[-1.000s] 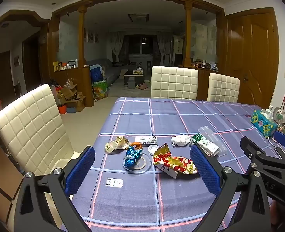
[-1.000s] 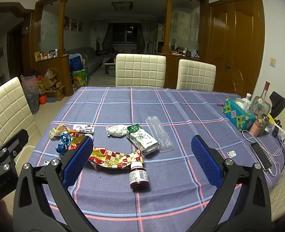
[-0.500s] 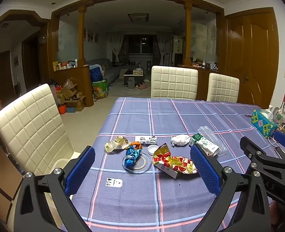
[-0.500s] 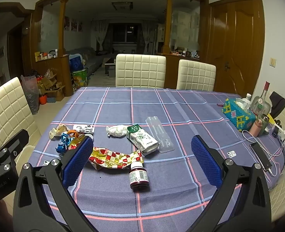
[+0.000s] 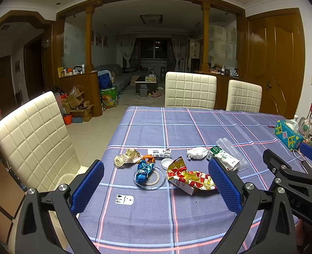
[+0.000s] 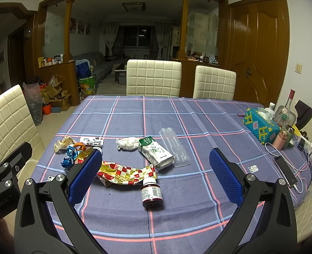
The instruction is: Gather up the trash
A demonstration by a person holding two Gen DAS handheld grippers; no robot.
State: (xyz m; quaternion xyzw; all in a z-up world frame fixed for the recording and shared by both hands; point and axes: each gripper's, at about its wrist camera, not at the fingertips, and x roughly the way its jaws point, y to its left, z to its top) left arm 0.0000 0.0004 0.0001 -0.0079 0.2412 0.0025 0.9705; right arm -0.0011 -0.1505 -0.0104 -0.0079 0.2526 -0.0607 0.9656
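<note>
Both tools hang above the near edge of the counter (image 6: 177,110), which wears a blue plaid cloth. The left hand-held gripper (image 5: 156,187) is released, its blue pads spread wide with nothing between them; the right hand-held gripper (image 6: 156,176) is likewise spread and empty.

Nearest the right hand-held gripper, between its pads, a dark pill bottle (image 6: 151,194) lies on the cloth. Just beyond it stretches a crumpled red-and-gold wrapper (image 6: 126,172), its end touching the bottle's cap. Close ahead of the left hand-held gripper sits a small white card (image 5: 124,199), then a clear round lid (image 5: 153,178) with a blue foil wrapper (image 5: 142,170) lying across it.

Farther out, ahead and to the right of that lid, a green-and-white carton (image 6: 156,152) lies on its side, with a clear plastic sleeve (image 6: 175,150) just beside it and a wad of white tissue (image 6: 127,144) on its other side. Beyond the left pad of the left hand-held gripper rest a tan wrapper (image 5: 126,157) and a small white cap (image 5: 167,163).

Well off to the right stands a beaded tissue box (image 6: 260,126). White chairs (image 6: 153,77) line the far edge.
</note>
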